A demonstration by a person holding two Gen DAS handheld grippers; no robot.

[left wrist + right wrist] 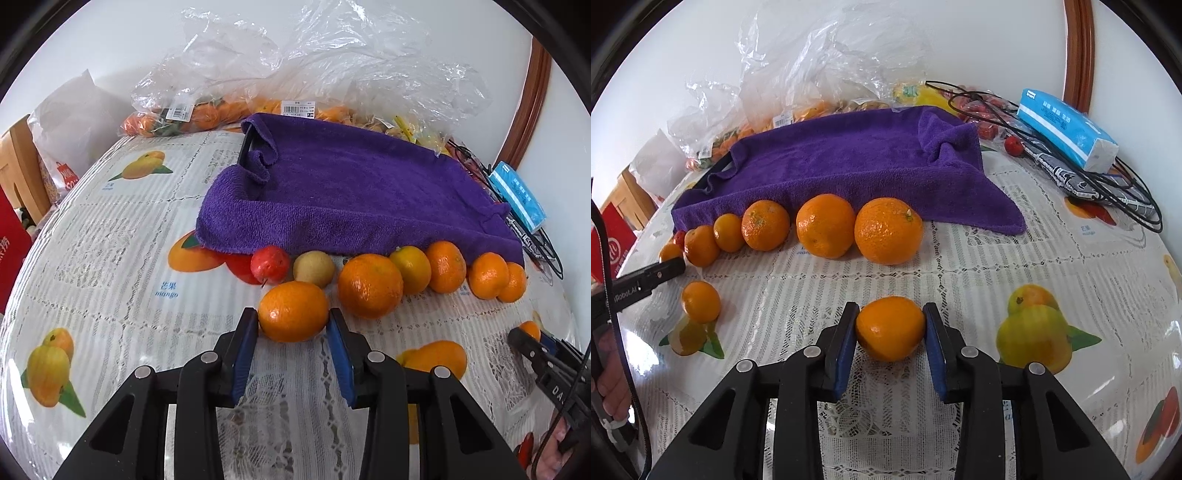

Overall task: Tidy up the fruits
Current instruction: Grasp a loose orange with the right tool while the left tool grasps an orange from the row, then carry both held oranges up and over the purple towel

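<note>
Oranges [888,230] lined along purple towel [849,158], both grippers apparently pinching one each

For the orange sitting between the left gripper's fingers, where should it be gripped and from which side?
Grip the orange across its widest middle, coming in low from the front as the left gripper does: it is round, and the fruit row behind it blocks the far side.

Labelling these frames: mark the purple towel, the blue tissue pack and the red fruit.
purple towel [849,166]: right wrist view, flat middle of the cloth.
blue tissue pack [1067,127]: right wrist view, printed long face.
red fruit [269,264]: left wrist view, centre of its skin.
</note>
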